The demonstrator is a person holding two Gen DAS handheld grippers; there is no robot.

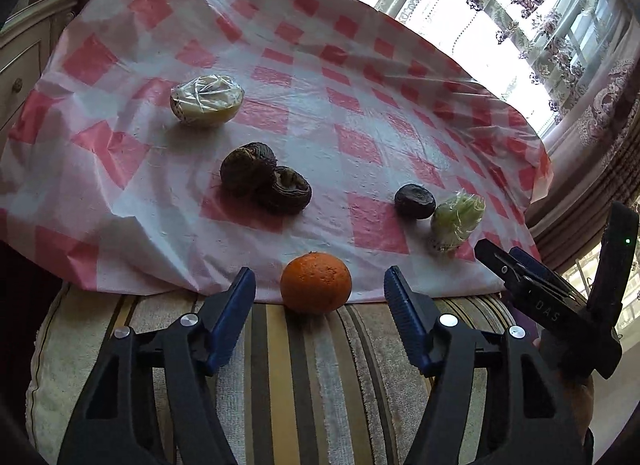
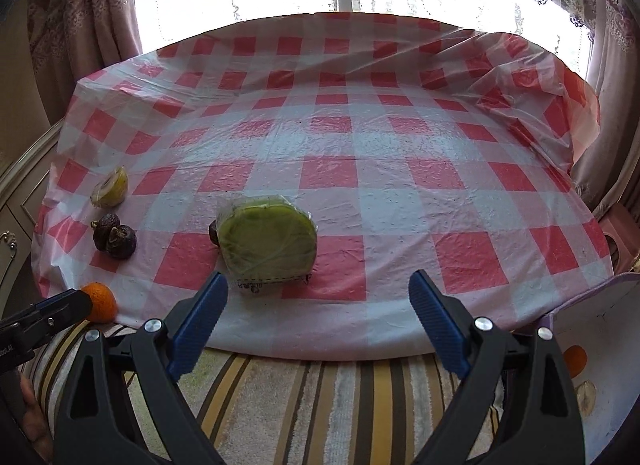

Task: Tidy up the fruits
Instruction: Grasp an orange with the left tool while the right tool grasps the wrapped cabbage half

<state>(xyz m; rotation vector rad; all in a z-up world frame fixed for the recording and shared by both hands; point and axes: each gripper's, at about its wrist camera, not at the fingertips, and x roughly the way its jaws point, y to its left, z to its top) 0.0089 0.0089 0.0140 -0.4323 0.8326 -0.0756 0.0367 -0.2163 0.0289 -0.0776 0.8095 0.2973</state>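
Striped cushion (image 1: 304, 377) nearest. My left gripper (image 1: 320, 297) spread, empty, flanking one orange (image 1: 316, 282); right gripper (image 2: 318, 307) spread, empty. On checked cloth (image 2: 360, 145) I count: three dark fruits (image 1: 266, 181), two wrapped halves (image 2: 267, 243).

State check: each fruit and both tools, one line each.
left tool: open, empty, straddling the orange
right tool: open, empty
orange: loose at the cloth's near edge, ungrasped
wrapped green half: film-wrapped, cut face toward the right camera
wrapped yellow half: film-wrapped, resting apart
dark fruit pair: touching each other
single dark fruit: beside the green half
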